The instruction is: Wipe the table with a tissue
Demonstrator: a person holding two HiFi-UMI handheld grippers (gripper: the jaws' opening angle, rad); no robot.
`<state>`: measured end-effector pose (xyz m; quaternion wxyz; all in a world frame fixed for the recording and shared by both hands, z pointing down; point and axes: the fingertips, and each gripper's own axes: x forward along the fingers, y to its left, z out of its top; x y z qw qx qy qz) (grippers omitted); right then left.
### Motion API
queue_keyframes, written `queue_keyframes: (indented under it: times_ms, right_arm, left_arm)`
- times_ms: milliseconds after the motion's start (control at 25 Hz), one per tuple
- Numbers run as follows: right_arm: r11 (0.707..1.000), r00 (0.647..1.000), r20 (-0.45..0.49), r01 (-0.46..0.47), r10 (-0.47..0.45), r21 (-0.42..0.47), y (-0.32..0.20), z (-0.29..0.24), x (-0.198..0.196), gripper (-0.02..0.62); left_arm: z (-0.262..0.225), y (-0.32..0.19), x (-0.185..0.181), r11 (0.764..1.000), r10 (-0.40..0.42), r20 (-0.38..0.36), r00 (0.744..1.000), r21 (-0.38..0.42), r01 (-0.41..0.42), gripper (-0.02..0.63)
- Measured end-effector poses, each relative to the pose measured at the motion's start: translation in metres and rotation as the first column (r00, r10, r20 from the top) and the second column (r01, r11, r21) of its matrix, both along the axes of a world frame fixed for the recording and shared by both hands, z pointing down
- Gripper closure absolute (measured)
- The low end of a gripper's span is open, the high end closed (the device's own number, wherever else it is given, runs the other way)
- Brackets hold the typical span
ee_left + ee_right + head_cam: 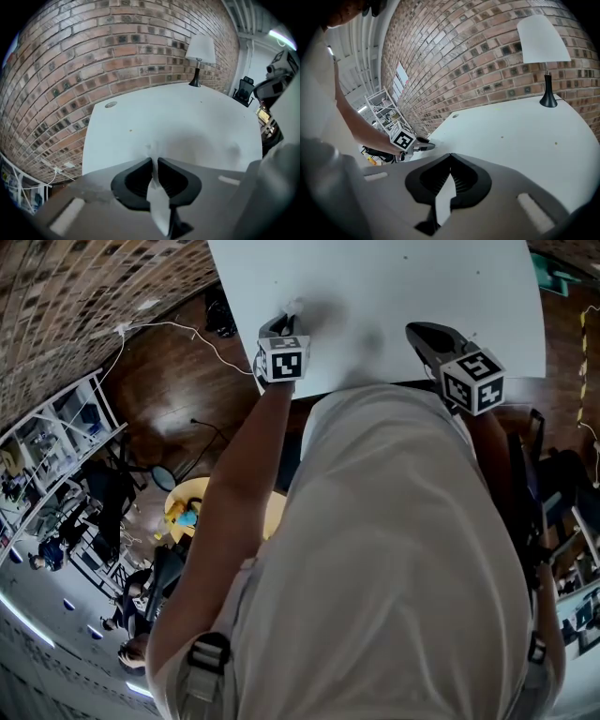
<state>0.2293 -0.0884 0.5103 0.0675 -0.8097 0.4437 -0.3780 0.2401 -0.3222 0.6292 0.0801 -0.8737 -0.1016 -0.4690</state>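
Left gripper view: your left gripper (154, 161) clenches the thin white tissue (158, 201), angled down to press it on the flat white table (178, 117); your right gripper (450, 157) hovers closed, empty.

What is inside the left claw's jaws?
A white tissue is pinched in the left claw, its tip poking out over the table. The table spot beneath that tip is covered.

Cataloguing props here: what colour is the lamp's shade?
The lamp shade is white, above a black stand; the right gripper view shows it best.
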Motion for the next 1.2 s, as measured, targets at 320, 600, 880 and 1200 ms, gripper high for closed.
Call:
queue_keyframes:
  times_ms: [320,600,880,1200]
  right_arm:
    - [0.999,0.999,0.010,0.041,-0.041,-0.001,-0.014,0.005,0.001,0.588]
    - [0.998,0.998,0.011,0.058,-0.058,0.005,-0.022,0.002,0.006,0.588]
    - [0.999,0.999,0.021,0.034,-0.034,0.001,-0.018,0.004,0.005,0.588]
    - [0.999,0.998,0.033,-0.046,0.046,-0.005,-0.005,0.004,0.000,0.588]
  left_arm:
    - [0.004,0.045,-0.023,0.991,0.126,0.015,0.992,-0.043,-0.126,0.566]
    - [-0.001,0.043,-0.024,0.960,0.066,0.033,0.997,-0.275,-0.055,0.565]
    - [-0.027,-0.054,0.011,0.914,-0.272,0.005,0.962,-0.312,0.260,0.565]
    - [-0.028,-0.080,0.060,0.910,-0.339,-0.064,0.939,-0.278,0.309,0.565]
